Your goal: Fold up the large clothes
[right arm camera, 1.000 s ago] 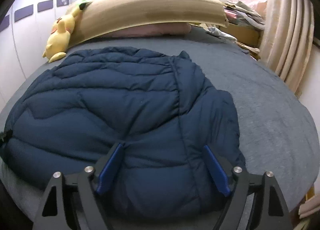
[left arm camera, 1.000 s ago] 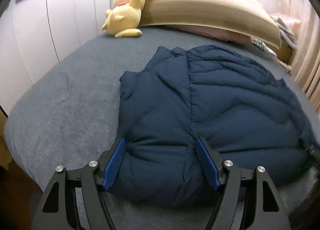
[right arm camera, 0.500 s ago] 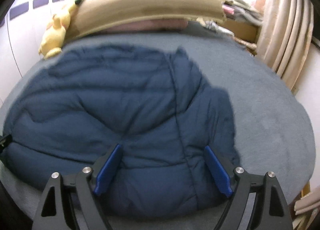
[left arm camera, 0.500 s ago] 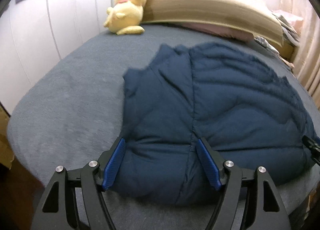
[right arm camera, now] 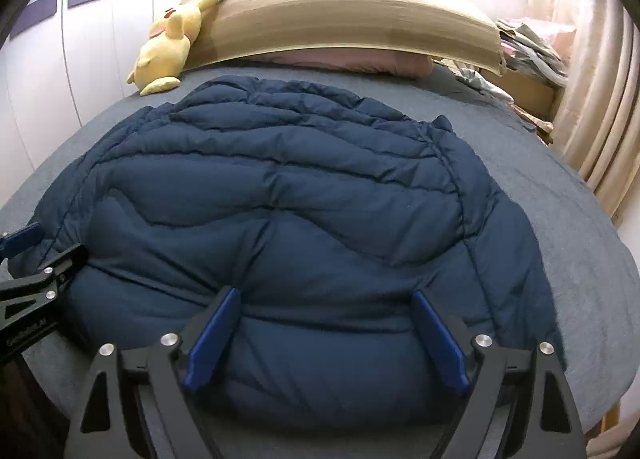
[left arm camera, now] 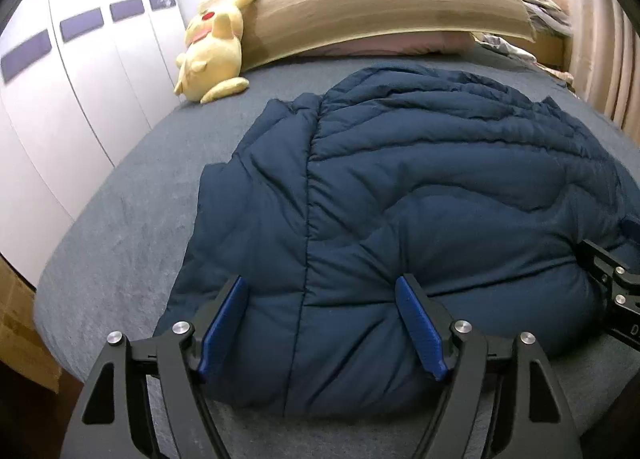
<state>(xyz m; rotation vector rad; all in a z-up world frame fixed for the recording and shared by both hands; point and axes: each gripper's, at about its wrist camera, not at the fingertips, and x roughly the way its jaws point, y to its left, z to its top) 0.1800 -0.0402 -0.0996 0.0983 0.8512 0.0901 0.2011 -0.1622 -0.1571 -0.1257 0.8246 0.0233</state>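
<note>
Bright, blown-out glare far ahead of both grippers above the headboard (left arm camera: pixel 380 7), soft even light nearer with faint shadows, slight motion blur, strong fisheye bending and dark vignette at the edges.

**Occlusions / cut-offs**

Jacket (left arm camera: pixel 400 199) near hem hidden behind left tongs (left arm camera: pixel 322 329); same in right wrist view, hem behind right tongs (right arm camera: pixel 324 339). Can't tell if pads touch fabric. Pink pillow (right arm camera: pixel 348 59) mostly under the headboard (right arm camera: pixel 340 23). Clutter pile (right arm camera: pixel 528 43) by the curtain too blurry to ID. Plush (left arm camera: pixel 212 55) face blurred.
</note>
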